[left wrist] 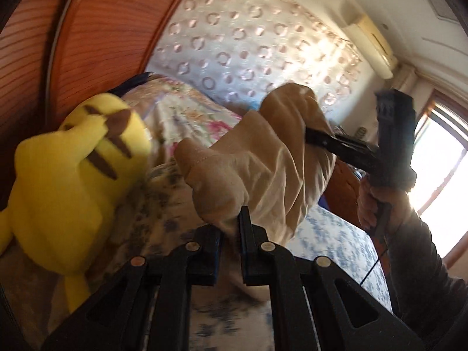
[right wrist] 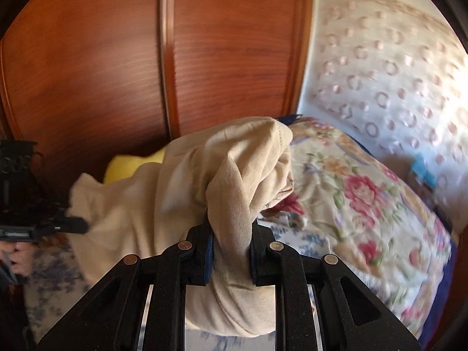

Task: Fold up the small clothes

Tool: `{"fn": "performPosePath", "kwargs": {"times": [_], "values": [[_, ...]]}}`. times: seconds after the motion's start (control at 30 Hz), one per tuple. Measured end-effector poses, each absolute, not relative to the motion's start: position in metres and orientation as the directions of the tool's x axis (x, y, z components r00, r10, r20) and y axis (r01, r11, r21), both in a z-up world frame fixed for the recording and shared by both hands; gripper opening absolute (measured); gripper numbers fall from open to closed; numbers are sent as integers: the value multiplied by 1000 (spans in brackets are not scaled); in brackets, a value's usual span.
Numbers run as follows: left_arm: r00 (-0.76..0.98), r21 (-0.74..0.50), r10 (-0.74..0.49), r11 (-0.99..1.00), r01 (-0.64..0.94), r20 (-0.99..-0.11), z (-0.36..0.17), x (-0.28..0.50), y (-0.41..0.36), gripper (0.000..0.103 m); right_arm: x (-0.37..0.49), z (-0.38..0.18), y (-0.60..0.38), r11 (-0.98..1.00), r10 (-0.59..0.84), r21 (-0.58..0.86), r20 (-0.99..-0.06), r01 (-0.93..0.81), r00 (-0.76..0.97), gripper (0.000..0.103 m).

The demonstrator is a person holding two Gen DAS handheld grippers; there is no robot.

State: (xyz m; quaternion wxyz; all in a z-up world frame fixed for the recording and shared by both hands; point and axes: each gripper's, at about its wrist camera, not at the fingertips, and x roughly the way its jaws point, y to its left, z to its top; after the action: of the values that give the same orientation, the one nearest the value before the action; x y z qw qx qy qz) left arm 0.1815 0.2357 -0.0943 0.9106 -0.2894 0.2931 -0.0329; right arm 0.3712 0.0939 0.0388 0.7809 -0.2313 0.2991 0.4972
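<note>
Both grippers, left [left wrist: 229, 235] and right [right wrist: 231, 251], have jaws clamped on beige garment [right wrist: 140, 201], lifted above bed [right wrist: 365, 204]. Step: spreading. Next: lay flat.

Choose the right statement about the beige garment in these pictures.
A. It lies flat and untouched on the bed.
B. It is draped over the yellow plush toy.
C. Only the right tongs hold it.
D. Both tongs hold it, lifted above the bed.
D: the left tongs pinch one end of the beige garment and the right tongs are closed on a bunched part of it, so it hangs above the bed, beside the yellow plush toy.
</note>
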Motion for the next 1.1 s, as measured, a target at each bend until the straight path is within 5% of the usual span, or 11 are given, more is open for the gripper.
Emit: {"fn": "performPosePath", "kwargs": {"times": [0.33,0.5,0.8,1.1], "values": [[787,-532,-214,831,-164,-578,-117,181,249,6,405,-12,165,402,559,-138,-746,-905,362,14],[787,-467,-167,868,-167,-593,-108,175,243,6,419,-7,152,512,564,-102,-709,-853,424,53],[793,-296,-56,942,-159,-606,-76,165,219,19,402,10,99,587,570,-36,-691,-808,445,55],[814,-181,9,974,-140,-581,-43,145,182,21,330,37,31,626,598,-7,-639,-780,485,59]]}}
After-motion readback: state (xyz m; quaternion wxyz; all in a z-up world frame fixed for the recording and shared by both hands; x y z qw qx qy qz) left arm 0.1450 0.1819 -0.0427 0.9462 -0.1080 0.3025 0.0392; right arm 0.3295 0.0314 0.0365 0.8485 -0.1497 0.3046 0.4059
